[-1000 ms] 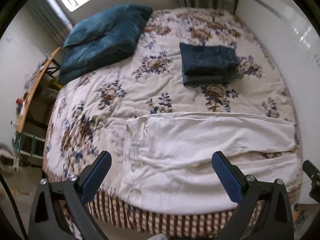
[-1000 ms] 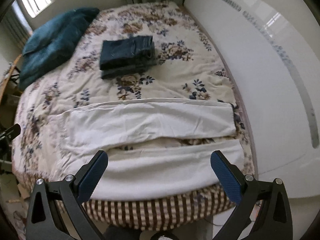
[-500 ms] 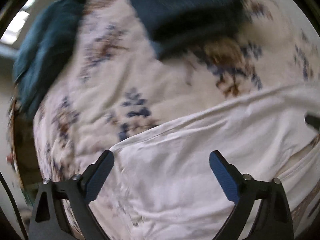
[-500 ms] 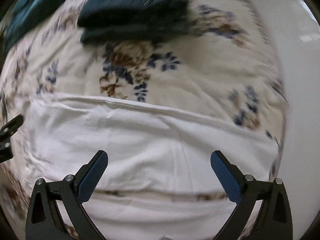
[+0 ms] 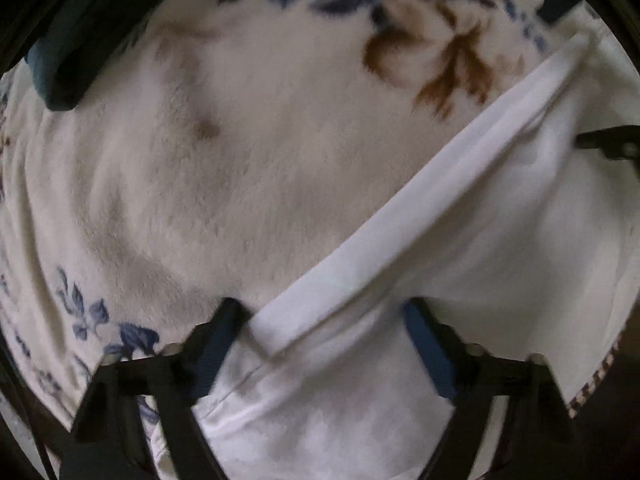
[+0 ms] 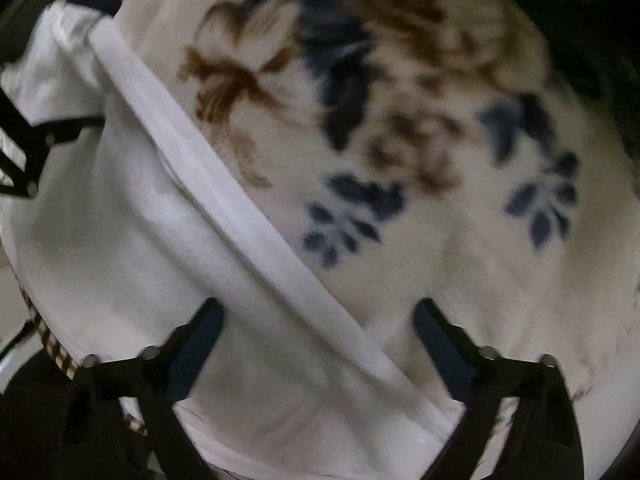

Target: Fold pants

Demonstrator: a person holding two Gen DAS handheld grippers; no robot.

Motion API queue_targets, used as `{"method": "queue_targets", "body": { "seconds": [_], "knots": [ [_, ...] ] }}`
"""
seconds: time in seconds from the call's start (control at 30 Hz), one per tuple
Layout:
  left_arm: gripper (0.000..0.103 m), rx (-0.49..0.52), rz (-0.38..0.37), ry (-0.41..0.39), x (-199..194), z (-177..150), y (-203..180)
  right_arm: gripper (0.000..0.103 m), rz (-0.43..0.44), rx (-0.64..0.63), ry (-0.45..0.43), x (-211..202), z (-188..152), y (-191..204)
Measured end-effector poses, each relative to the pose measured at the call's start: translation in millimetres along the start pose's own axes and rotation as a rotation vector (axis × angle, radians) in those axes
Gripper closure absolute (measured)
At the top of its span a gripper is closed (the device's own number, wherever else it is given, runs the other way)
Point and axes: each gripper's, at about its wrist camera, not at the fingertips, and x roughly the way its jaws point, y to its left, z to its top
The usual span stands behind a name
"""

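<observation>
Both grippers straddle the far edge of the white pants on the bed, the grasping step. The left gripper and right gripper have just been closing, jaws spread, cloth between but not pinched. Next they need to pinch firmly, then fold.

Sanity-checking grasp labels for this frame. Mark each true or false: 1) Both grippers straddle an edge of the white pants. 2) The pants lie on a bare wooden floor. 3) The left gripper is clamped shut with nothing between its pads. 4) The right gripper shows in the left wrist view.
1) True: the left gripper and right gripper each have the edge of the pants between their pads.
2) False: they lie on a floral blanket.
3) False: its jaws have just been closing but are apart, with fabric between them.
4) True: at the right edge.
</observation>
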Motion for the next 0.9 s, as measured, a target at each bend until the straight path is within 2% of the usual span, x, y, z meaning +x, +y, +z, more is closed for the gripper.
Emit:
{"method": "queue_targets", "body": {
  "seconds": [0.03, 0.07, 0.1, 0.13, 0.17, 0.23, 0.37, 0.43, 0.5, 0.57, 0.6, 0.7, 0.77, 0.9],
  "knots": [
    [0.048, 0.008, -0.009, -0.008, -2.5, -0.6, -1.2, 0.037, 0.015, -0.013, -0.014, -2.2, -1.5, 4.5],
    [0.067, 0.013, -0.013, -0.014, -6.2, -1.6, -2.9, 0.045, 0.028, -0.017, -0.041, -6.5, -4.2, 8.9],
    [0.083, 0.011, -0.015, -0.022, -10.7, -2.5, -4.3, 0.063, 0.034, -0.007, -0.066, -11.0, -7.4, 9.7],
    [0.087, 0.007, -0.011, -0.032, -15.1, -4.1, -5.6, 0.078, 0.041, 0.013, -0.098, -16.9, -13.3, 10.3],
    [0.092, 0.003, 0.008, -0.048, -20.7, -6.1, -8.3, 0.084, 0.044, 0.031, -0.114, -21.0, -17.7, 9.2],
    [0.095, -0.006, 0.035, -0.084, -30.7, -13.9, -13.5, 0.092, 0.051, 0.071, -0.161, -31.3, -32.7, 11.2],
    [0.097, -0.092, 0.13, -0.175, -61.7, -43.5, -29.8, 0.093, 0.082, 0.17, -0.286, -61.4, -91.2, 34.3],
    [0.097, -0.167, 0.145, -0.227, -82.9, -69.2, -45.3, 0.094, 0.1, 0.208, -0.323, -72.8, -117.5, 50.0],
    [0.097, -0.274, 0.106, -0.253, -102.0, -103.5, -61.1, 0.094, 0.098, 0.233, -0.351, -78.2, -143.9, 72.2],
    [0.097, -0.355, 0.114, -0.244, -101.4, -120.8, -88.9, 0.094, 0.112, 0.254, -0.366, -81.2, -171.7, 102.5],
    [0.097, -0.424, 0.061, -0.236, -102.7, -136.8, -101.9, 0.094, 0.106, 0.263, -0.36, -78.5, -181.0, 116.9],
    [0.097, -0.523, -0.002, -0.218, -98.2, -178.3, -133.5, 0.094, 0.095, 0.289, -0.335, -67.3, -207.6, 156.9],
    [0.097, -0.586, -0.045, -0.198, -83.2, -206.1, -154.6, 0.094, 0.113, 0.312, -0.313, -54.0, -223.5, 179.7],
    [0.097, -0.633, -0.117, -0.119, -34.8, -246.5, -184.6, 0.094, 0.152, 0.359, -0.245, -5.6, -240.5, 218.0]
  ]
}}
